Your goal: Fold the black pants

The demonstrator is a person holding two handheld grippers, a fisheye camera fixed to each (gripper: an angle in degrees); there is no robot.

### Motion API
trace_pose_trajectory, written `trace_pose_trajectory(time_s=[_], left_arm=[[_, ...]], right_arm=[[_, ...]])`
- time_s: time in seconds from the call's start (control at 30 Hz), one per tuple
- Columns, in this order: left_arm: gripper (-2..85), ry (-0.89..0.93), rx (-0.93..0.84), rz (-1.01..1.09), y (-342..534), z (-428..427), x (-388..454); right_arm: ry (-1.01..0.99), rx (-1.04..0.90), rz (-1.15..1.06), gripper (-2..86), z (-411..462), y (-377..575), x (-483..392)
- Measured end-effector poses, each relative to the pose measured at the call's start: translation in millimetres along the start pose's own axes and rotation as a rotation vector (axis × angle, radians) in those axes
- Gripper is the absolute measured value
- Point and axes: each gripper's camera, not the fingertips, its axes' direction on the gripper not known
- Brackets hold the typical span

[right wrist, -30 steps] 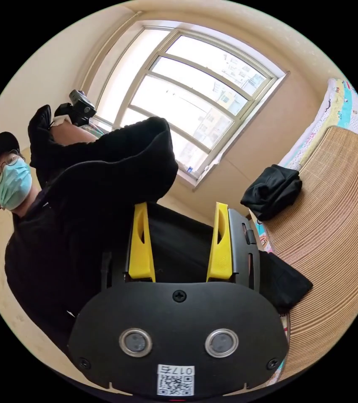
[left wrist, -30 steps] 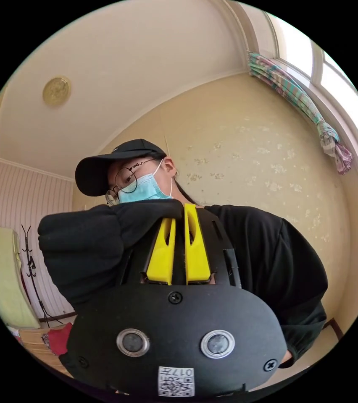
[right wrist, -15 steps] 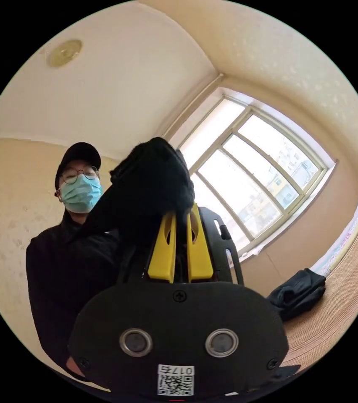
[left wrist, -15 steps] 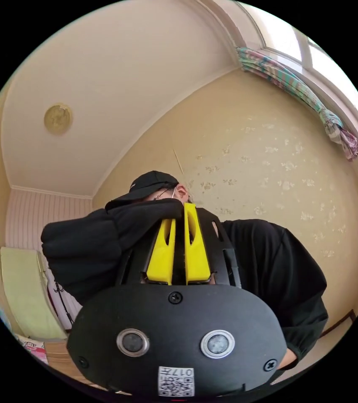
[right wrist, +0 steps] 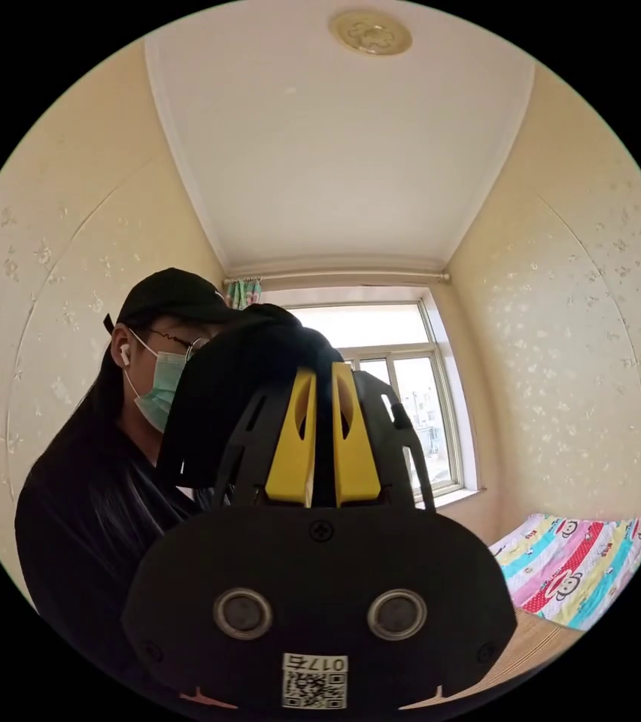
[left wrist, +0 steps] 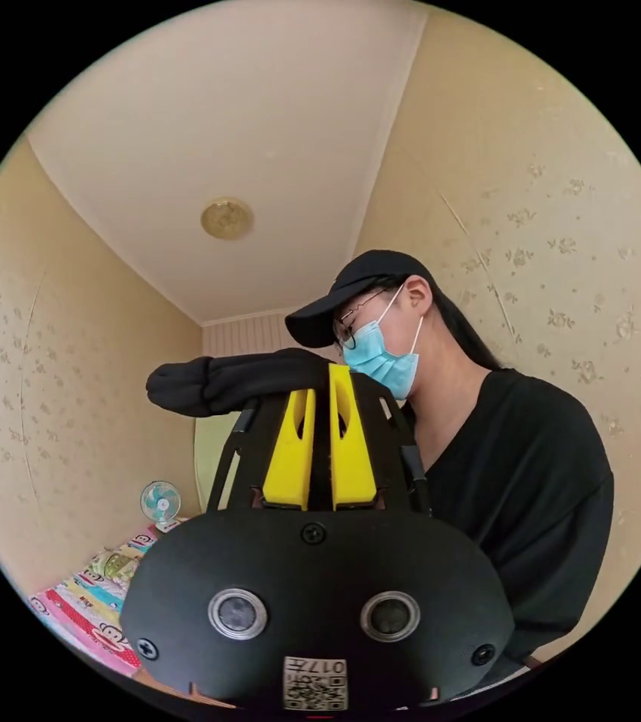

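Here the left gripper (left wrist: 321, 376) is clenching a bunched edge of the black pants (left wrist: 230, 382), both yellow jaws pressing on the cloth, which is trailing off to one side at the tips. The right gripper (right wrist: 323, 376) is likewise clamping the pants (right wrist: 238, 391), the cloth bulging over its tips. Beyond, a person (left wrist: 516, 466) is leaning close, with a patterned sheet (right wrist: 569, 556) and a window (right wrist: 403, 391) farther off.

A bedroom in a home.
Pale yellow wallpaper (left wrist: 561, 248) with a faint flower print covers the walls under a white ceiling with a round gold ceiling rosette (left wrist: 226, 219). A bright cartoon-print bedsheet (right wrist: 576, 560) lies below the window (right wrist: 403, 391), a tied-back curtain (right wrist: 242, 292) hangs at its corner, and a small fan (left wrist: 160, 502) stands near the bedding.
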Motion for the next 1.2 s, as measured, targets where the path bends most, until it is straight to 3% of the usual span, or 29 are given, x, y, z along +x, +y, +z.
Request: trace_pose_trajectory(time_s=[0.1, 0.2, 0.3, 0.37, 0.4, 0.47, 0.5, 0.57, 0.7, 0.77, 0.87, 1.0, 1.2], left_arm=[[2.1, -0.178, -0.051, -0.009, -25.3, -5.0, -27.3], [2.3, -0.381, -0.204, -0.056, -35.1, -1.4, -98.4], [2.8, -0.677, -0.389, -0.218, -29.3, 21.3, -244.7], [3.9, -0.904, -0.533, -0.377, 3.6, 45.1, -401.8], [4.3, -0.948, -0.577, -0.413, 18.5, 49.1, -439.0], [7.2, -1.131, -0.794, -0.638, 95.4, 41.6, -547.4], [7.3, -1.141, -0.828, -0.694, 117.3, 35.2, -562.1], [7.6, -1.04, -0.882, -0.838, 209.3, 7.0, -584.1], [7.8, -0.948, -0.993, -1.05, 380.0, -45.4, -552.3], [8.1, -0.888, -1.164, -1.269, 500.9, -87.1, -509.4], [8.8, -0.877, -1.293, -1.52, 604.4, -145.8, -445.7], [9.1, -0.939, -1.353, -1.64, 659.2, -209.4, -399.7], [10.0, -1.083, -1.396, -1.517, 678.5, -291.0, -402.0]], right_arm=[[0.17, -0.058, -0.012, 3.5, 28.0, -27.9, 17.2], [0.383, -0.145, 0.059, 3.5, 61.8, -49.9, 88.0], [0.788, -0.297, 0.078, 3.6, 115.1, -70.6, 225.2], [1.164, -0.526, 0.084, 3.8, 167.8, -65.8, 378.3], [1.247, -0.611, 0.09, 3.9, 176.4, -56.7, 417.0], [1.558, -0.964, 0.2, 4.4, 178.0, 9.1, 525.6], [1.583, -1.005, 0.255, 4.6, 172.6, 28.6, 541.8], [1.373, -1.135, 0.281, 6.2, 156.9, 123.6, 566.7], [1.172, -1.36, 0.4, 7.3, 95.0, 303.3, 568.9], [1.06, -1.489, 0.685, 7.5, 33.2, 414.6, 565.2], [0.941, -1.514, 0.976, 8.2, -21.1, 507.6, 544.2], [0.782, -1.51, 1.191, 9.4, -25.9, 581.6, 527.4], [0.511, -1.411, 1.316, 10.6, 64.3, 666.0, 523.8]])
